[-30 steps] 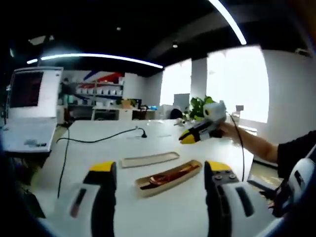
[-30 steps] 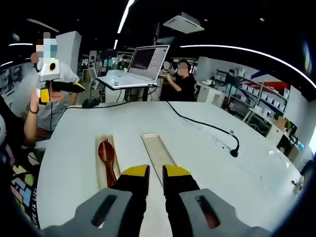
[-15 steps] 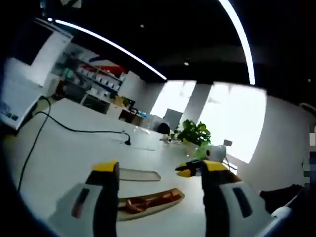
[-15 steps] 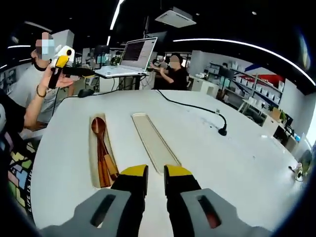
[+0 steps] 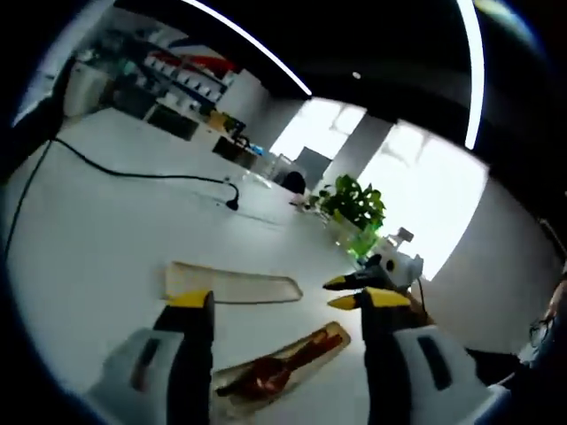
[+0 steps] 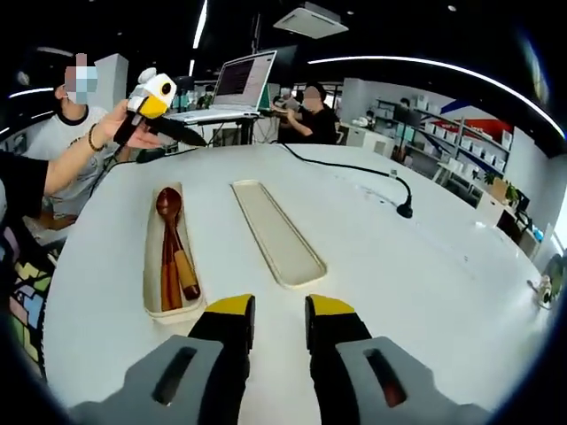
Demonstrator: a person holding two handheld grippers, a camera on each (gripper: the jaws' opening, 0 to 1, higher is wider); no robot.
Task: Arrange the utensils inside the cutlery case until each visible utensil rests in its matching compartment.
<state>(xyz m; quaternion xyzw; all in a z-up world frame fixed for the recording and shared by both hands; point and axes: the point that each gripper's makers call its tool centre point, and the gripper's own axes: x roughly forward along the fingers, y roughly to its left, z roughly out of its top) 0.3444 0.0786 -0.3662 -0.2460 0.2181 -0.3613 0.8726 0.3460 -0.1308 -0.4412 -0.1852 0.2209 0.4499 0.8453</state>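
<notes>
Above a white desk in an open office, I hold my two tools over a beige cutlery case. No brand or writing is readable anywhere; the laptop at the far edge shows a lit screen too small to make out.

In the right gripper view, the case's open tray lies just ahead and left of my right hand-held gripper, whose yellow-tipped jaws stand nearly together with a narrow gap, gripping nothing. Inside the tray rest a wooden spoon, bowl pointing away from me, and brown sticks alongside it (probably chopsticks, though too small to tell). The flat lid lies beside the tray, empty, straight ahead of the jaws.

In the left gripper view, my left hand-held gripper is spread wide and empty; the tray sits between its jaws, partly hidden by them, with the lid beyond. A black cable crosses the desk farther off.
</notes>
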